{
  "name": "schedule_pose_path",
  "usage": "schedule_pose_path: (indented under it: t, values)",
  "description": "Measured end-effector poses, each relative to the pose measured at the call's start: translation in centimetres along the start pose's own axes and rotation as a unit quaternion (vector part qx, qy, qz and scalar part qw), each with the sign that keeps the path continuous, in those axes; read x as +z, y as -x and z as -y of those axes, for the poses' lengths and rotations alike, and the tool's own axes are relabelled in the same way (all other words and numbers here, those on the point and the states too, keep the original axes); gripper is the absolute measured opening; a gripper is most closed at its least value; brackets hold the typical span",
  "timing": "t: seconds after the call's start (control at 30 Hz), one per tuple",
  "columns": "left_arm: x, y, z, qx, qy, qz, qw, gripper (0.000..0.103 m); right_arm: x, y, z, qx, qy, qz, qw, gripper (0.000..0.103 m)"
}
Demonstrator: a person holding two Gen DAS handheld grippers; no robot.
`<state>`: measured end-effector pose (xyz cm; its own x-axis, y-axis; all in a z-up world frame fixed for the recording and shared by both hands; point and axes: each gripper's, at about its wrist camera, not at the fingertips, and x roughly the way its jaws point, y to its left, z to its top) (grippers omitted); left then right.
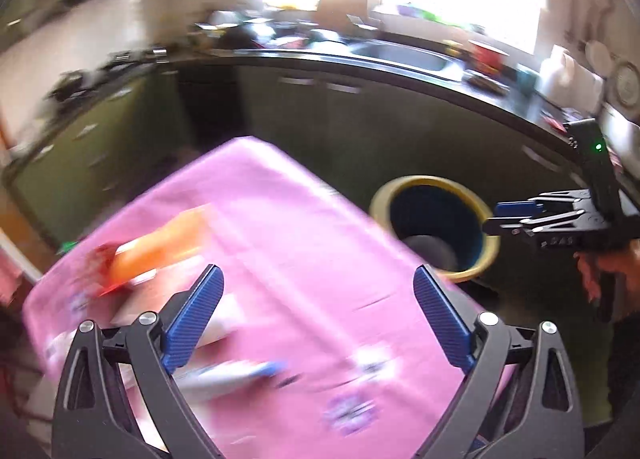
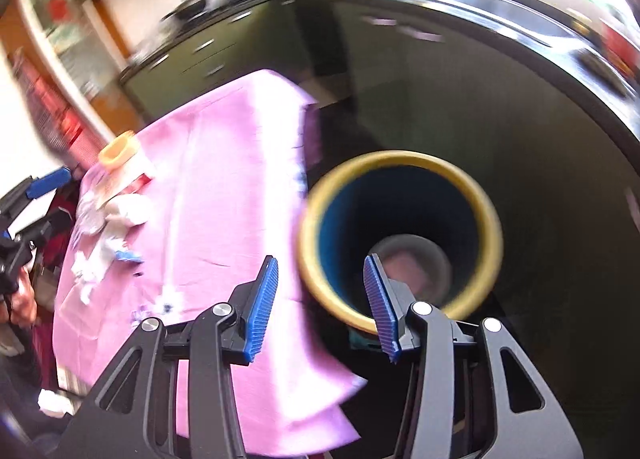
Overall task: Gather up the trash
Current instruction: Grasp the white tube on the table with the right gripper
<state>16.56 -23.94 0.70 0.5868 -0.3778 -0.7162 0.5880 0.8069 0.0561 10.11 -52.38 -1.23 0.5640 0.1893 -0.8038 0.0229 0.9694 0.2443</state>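
Trash (image 1: 156, 247) lay on the pink tablecloth (image 1: 304, 243). Left gripper (image 1: 316, 319) gaped wide, empty; right gripper (image 2: 320, 301) stood open, empty, above the bin (image 2: 400, 235).

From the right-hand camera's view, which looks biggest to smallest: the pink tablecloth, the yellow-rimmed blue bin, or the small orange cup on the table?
1. Pink tablecloth, covering most of the left half.
2. Yellow-rimmed blue bin.
3. Small orange cup, though it sits farther from the camera, so it looks smaller than it is.
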Motion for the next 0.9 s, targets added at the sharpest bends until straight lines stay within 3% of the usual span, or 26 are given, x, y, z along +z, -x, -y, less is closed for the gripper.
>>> schedule_pose_path:
  t: [0.07,0.23,0.47,0.6,0.9]
  values:
    - [-1.8,1.8,-3.8,0.041,0.031,0.001,0.9987,0.091,1.2,-1.6,-3.4,0.026,0.042,-0.011,0.999,0.045]
    - [-5.9,5.2,-10.7,0.094,0.107,0.001,0.9898,0.092,3.2,-5.7,-12.0,0.094,0.135,-0.046,0.985,0.046]
    - [-9.5,6.8,-14.2,0.11,0.154,-0.005,0.9819,0.092,1.6,-9.9,-23.0,0.166,0.263,-0.094,0.946,0.046]
    - [-10.6,7.4,-14.6,0.111,0.157,-0.002,0.9814,0.092,0.5,-11.3,-25.8,0.164,0.305,-0.11,0.932,0.045]
    - [-11.2,7.8,-13.8,0.098,0.151,0.0,0.9838,0.093,0.1,-15.1,-27.2,0.148,0.339,-0.137,0.919,0.045]
